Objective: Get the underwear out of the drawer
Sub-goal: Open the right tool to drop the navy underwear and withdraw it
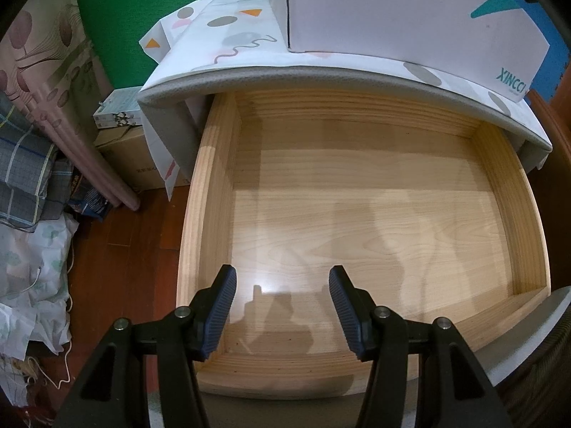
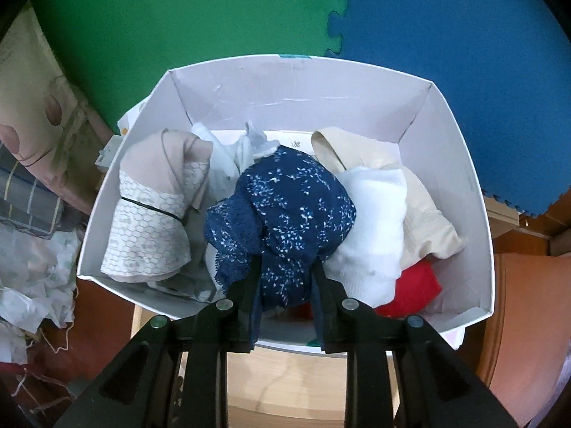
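Note:
In the left wrist view my left gripper (image 1: 282,280) is open and empty, held over the front of the pulled-out wooden drawer (image 1: 357,214), whose visible floor holds no cloth. In the right wrist view my right gripper (image 2: 285,267) is shut on navy floral underwear (image 2: 285,207), which hangs over the white box (image 2: 285,85). The box holds several garments: a beige patterned one (image 2: 150,228), a white one (image 2: 371,235), a cream one (image 2: 421,207) and a red one (image 2: 414,285).
The white box (image 1: 410,10) stands on the cloth-covered cabinet top (image 1: 232,35) above the drawer. Cardboard boxes (image 1: 121,142), curtains and bundled fabric (image 1: 32,249) crowd the wooden floor at left. Green and blue foam mats (image 2: 446,53) line the wall.

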A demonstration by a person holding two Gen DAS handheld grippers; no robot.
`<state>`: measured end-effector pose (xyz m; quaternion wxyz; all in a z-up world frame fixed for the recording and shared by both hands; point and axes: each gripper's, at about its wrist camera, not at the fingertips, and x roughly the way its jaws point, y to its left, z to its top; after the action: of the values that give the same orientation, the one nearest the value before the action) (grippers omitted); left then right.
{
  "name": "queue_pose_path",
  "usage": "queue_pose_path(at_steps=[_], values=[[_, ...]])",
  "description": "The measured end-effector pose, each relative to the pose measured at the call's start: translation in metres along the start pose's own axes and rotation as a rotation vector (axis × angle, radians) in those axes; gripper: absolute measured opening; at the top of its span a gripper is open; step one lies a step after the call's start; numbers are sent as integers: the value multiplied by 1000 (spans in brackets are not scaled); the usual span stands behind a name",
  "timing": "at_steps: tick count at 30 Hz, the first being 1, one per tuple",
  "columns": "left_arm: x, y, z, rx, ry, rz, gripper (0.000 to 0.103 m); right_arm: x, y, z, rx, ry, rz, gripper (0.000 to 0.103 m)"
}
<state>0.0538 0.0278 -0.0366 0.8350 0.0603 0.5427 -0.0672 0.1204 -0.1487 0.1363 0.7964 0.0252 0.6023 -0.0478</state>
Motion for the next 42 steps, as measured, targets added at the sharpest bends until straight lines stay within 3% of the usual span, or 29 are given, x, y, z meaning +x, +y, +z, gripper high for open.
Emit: queue_pose_path(at_steps=[6,13,19,25,30,32,42], values=[[0,0,0,-1,2,3,55,-4,-2,-4,-1,-16,-2,37],[-1,1,0,2,-4,24,55,-16,0,-7,-19,-44,-14,59],[-2,1,0,-1,-1,28,55,-36,7,-14,-49,-89,-24,63],[-2,0,0,1,-3,35,55,-55,3,-32,-44,-134,-24,75],[-5,0,-1,-2,-16,45,55,-68,-8,-65,-27,-163,-5,80],[-7,1,-1,-10,-23,47,55,-70,-15,-81,-12,-178,3,87],[-24,2,-2,-38,-89,52,55,-45,-38,-192,9,-244,-16,94]])
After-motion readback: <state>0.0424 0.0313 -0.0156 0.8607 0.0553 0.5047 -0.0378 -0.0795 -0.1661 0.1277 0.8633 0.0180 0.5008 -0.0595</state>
